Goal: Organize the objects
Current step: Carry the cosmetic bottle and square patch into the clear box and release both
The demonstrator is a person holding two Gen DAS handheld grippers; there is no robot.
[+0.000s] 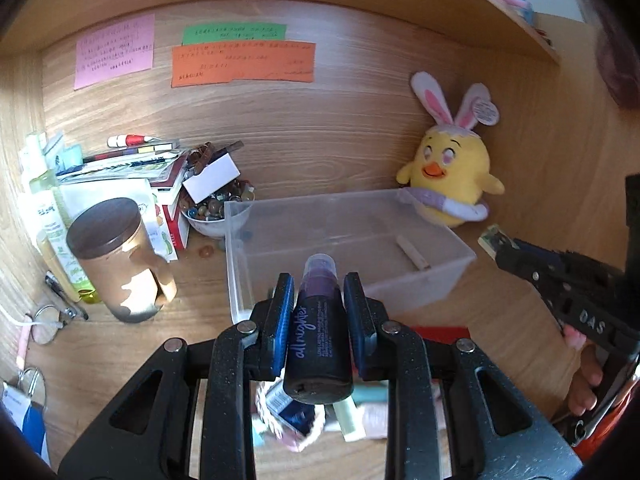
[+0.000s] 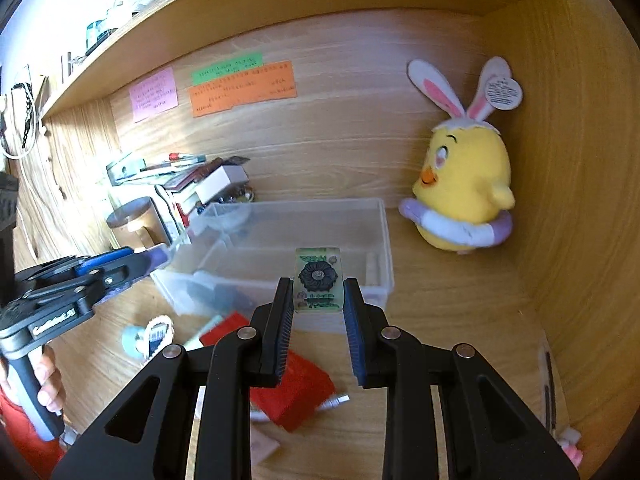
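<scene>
Left wrist view: left gripper point(image 1: 318, 304) clamps dark cylindrical spray bottle point(image 1: 318, 340); clear plastic bin point(image 1: 240, 264) lies at 12 o'clock. Right gripper point(image 2: 318, 300) pinches small green patterned card point(image 2: 318, 278). Step: transport. Next: release both inside bin.

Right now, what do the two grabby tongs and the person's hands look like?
Both tongs, left and right, are speckled black plastic with blue ribbed pads, round silver bolts and triangle-shaped holes. White lettering is printed on their sides. No cables show. The left hand is bare with a red sleeve below; the right hand has pink nails.
</scene>
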